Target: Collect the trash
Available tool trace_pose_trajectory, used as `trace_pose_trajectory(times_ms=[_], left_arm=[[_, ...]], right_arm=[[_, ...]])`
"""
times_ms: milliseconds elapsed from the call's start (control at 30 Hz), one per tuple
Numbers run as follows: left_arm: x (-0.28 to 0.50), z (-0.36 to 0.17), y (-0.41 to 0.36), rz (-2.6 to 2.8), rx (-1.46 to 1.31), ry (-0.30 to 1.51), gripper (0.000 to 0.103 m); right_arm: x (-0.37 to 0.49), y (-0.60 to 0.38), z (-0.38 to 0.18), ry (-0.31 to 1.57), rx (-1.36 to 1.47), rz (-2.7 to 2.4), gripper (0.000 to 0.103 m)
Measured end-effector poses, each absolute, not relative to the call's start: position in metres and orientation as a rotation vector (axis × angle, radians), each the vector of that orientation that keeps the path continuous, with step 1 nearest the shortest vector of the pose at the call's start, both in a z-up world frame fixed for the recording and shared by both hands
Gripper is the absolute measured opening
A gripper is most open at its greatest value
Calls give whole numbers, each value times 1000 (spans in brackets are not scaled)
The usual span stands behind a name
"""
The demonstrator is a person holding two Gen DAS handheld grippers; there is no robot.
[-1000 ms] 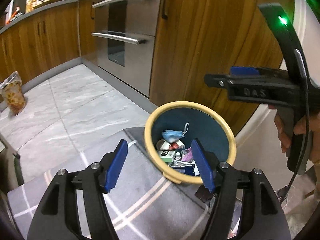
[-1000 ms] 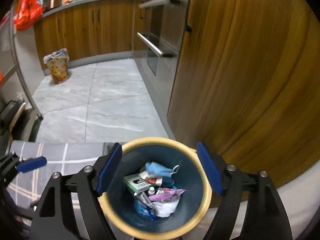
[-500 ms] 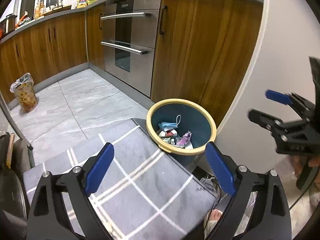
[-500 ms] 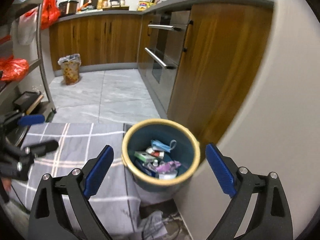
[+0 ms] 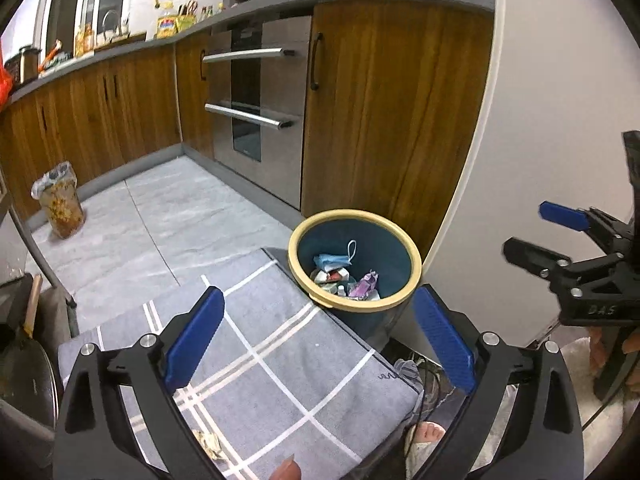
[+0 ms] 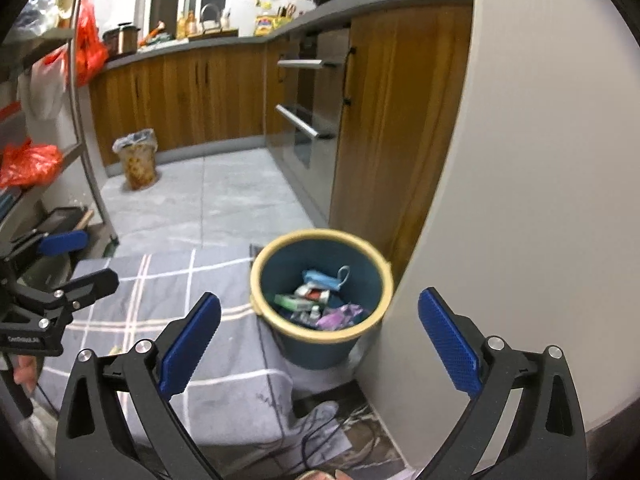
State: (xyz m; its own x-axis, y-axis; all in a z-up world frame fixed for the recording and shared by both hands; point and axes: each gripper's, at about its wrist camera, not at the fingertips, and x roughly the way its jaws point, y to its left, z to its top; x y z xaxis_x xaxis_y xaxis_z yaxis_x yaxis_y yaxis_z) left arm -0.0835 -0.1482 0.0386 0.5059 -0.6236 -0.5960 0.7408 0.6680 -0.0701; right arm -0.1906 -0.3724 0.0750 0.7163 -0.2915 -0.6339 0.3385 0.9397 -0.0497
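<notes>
Both grippers — left gripper (image 5: 320,340), right gripper (image 6: 320,344) — jaws wide and empty above the trash-filled bin (image 5: 304,276).

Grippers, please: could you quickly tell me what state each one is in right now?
Left gripper: open, holding nothing.
Right gripper: open, holding nothing.

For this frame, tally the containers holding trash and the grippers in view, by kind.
Teal bin with yellow rim: 1
Bag-lined bin by the far cabinets: 1
Left gripper, open: 1
Right gripper, open: 1
Total: 4
</notes>
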Motion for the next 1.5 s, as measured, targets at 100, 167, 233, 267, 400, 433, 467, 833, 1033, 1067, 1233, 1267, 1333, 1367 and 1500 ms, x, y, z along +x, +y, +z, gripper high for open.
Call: trace_pose_trajectory(times_ms=[100, 167, 233, 267, 400, 433, 467, 833, 1033, 1067, 1233, 1267, 1333, 1367, 1500], left_arm=[[-85, 40, -148, -846, 203, 622, 94], [-85, 39, -148, -848, 212, 618, 94], [-85, 37, -150, -849, 217, 618, 94], [-85, 37, -150, -851, 215, 619, 94], [-84, 39, -149, -857, 211, 609, 94], [-85, 39, -149, -857, 211, 607, 94], [-86, 39, -149, -857, 212, 605, 94], [-89, 39, -147, -856, 210, 594, 96], [-89, 39, -146, -858, 208, 596, 96], [-89, 39, -146, -858, 207, 597, 96], [-89, 38, -147, -859, 207, 601, 97], [-89, 38, -147, -859, 207, 601, 97], [-89, 38, -147, -862, 207, 600, 97], [-89, 38, -147, -861, 208, 598, 97], [-88, 37, -148, -865, 209, 599, 97]], right_arm=[[-188, -378, 72, 703, 104, -345, 98], [-187, -378, 72, 706, 115, -340, 98], [-185, -378, 71, 712, 114, -339, 98], [-184, -377, 70, 713, 111, -339, 98], [-183, -373, 71, 714, 91, -336, 98], [-183, -372, 70, 713, 87, -336, 98], [-184, -372, 71, 713, 84, -335, 98], [-184, -371, 71, 712, 83, -335, 98], [-183, -371, 71, 713, 82, -334, 98], [-184, -371, 71, 713, 82, -334, 98], [-184, -371, 71, 713, 83, -334, 98], [-184, -371, 71, 712, 83, -334, 98], [-184, -371, 71, 713, 83, -335, 98], [-184, -371, 71, 713, 84, -335, 98], [-184, -371, 71, 712, 83, -334, 98]])
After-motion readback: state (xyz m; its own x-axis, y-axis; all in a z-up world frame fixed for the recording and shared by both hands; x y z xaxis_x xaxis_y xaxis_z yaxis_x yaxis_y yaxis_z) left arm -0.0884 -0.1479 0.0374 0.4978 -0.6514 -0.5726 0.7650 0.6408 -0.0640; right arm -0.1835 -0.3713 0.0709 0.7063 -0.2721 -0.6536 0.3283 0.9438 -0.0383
